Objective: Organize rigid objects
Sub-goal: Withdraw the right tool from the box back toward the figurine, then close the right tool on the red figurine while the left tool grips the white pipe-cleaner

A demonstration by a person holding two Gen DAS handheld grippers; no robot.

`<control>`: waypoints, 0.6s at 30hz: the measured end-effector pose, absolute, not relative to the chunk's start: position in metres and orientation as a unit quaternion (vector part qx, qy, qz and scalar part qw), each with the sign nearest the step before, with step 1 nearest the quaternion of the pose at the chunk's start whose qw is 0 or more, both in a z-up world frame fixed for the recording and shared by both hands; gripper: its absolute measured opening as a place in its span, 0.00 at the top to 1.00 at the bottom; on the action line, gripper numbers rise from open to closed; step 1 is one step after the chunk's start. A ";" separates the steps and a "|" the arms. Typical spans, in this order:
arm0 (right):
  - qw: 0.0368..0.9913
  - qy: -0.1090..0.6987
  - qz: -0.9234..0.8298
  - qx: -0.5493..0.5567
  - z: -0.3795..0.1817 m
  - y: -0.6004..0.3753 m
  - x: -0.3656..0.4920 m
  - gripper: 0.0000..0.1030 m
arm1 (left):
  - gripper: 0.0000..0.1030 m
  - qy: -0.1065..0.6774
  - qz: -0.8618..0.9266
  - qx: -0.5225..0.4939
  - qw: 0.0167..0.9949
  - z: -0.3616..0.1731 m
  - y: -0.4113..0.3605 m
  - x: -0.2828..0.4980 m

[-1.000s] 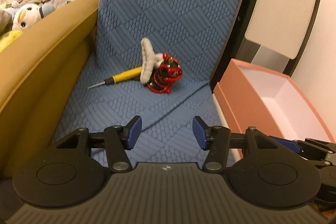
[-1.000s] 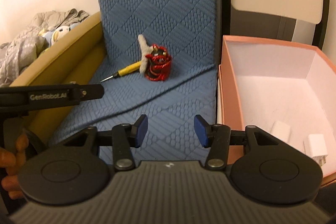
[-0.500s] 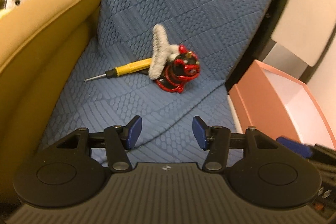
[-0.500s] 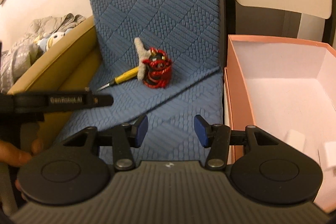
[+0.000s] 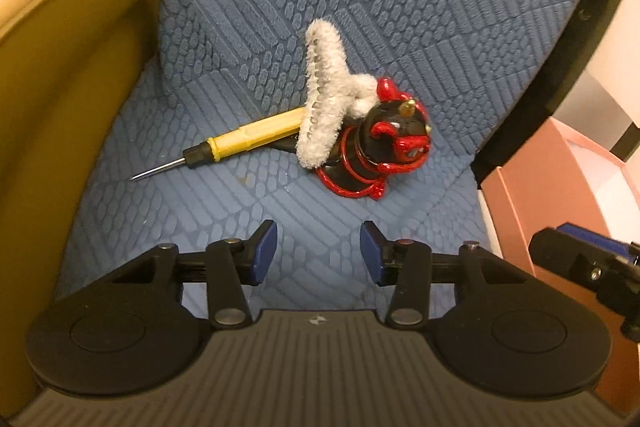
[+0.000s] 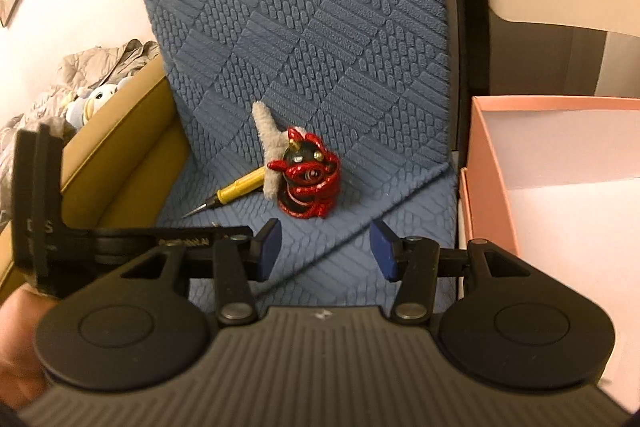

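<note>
A red and black figurine lies on the blue quilted seat. A fuzzy white hair claw leans on it, and a yellow-handled screwdriver lies to their left, its tip pointing left. My left gripper is open and empty, a short way in front of the figurine. My right gripper is open and empty, farther back; it sees the figurine, the claw and the screwdriver.
An open pink box with a white inside stands right of the seat, also in the left wrist view. A tan sofa arm rises at left. The blue seat back stands behind the objects. Plush toys lie far left.
My left gripper has moved forward and tilted down toward the figurine, which now looms larger. My right gripper has shifted a little left and forward. Both stay open.
</note>
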State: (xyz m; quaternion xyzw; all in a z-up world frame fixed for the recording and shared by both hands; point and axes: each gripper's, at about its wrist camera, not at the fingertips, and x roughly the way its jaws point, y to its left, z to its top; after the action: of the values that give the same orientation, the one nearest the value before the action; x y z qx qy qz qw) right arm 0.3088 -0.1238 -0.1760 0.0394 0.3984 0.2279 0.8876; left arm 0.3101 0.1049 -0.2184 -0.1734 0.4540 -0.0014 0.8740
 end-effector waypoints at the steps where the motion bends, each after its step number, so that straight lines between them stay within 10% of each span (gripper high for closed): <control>1: 0.886 0.401 0.229 0.042 -0.177 -0.123 0.313 0.50 | 0.50 0.458 -0.002 -0.172 0.872 -0.221 0.105 0.315; 18: 0.864 0.427 0.253 0.082 -0.198 -0.100 0.386 0.49 | 0.53 0.482 -0.006 -0.172 0.859 -0.237 0.124 0.365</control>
State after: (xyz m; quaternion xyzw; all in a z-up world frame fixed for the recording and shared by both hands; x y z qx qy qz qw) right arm 0.3856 -0.0998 -0.1976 0.0817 0.4272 0.2532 0.8641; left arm 0.3648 0.1243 -0.2367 -0.1721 0.4821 -0.0059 0.8590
